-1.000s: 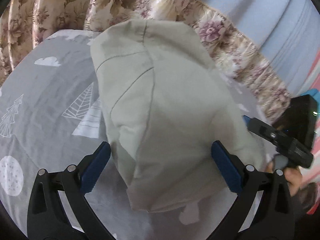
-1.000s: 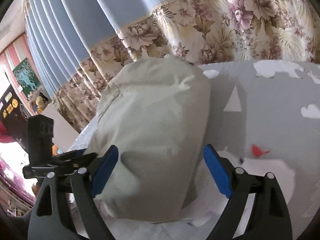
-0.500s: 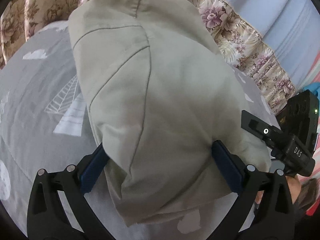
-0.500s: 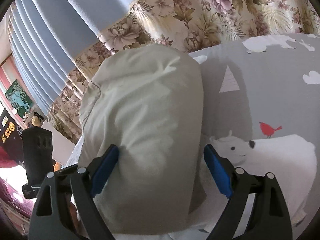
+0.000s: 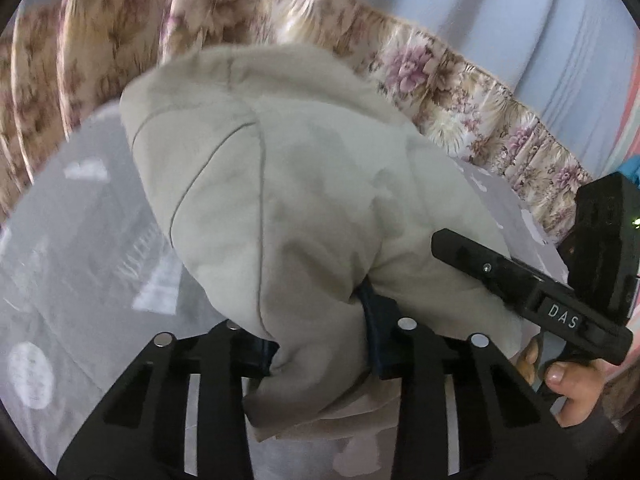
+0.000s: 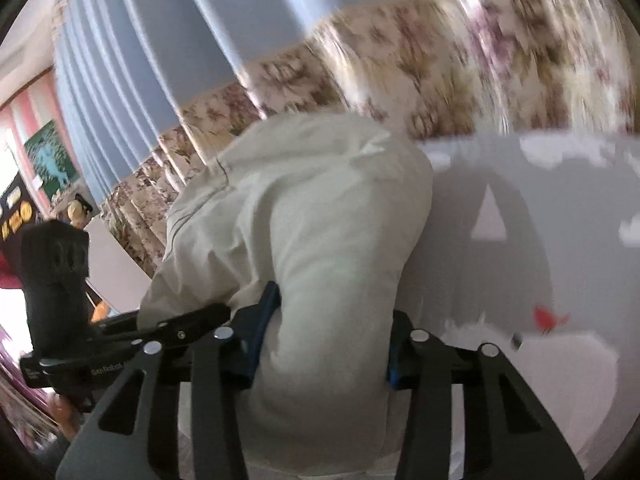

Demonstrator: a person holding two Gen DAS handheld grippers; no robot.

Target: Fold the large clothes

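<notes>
Beige garment, bunched into a thick roll, sits on the grey patterned bed sheet. Its near end runs between both pairs of fingers. The left gripper and right gripper have just been closing, and their blue pads now pinch the cloth. Floral curtains hang behind.

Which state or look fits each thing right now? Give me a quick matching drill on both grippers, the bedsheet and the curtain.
Things:
1. left gripper
2. right gripper
3. bedsheet
4. curtain

Descriptions:
A. grey with white shapes
B. clamped on the beige garment, seams showing
C. flowered band below pale blue
D. clamped on the garment, red bird nearby

Pairs: 1-B, 2-D, 3-A, 4-C
</notes>
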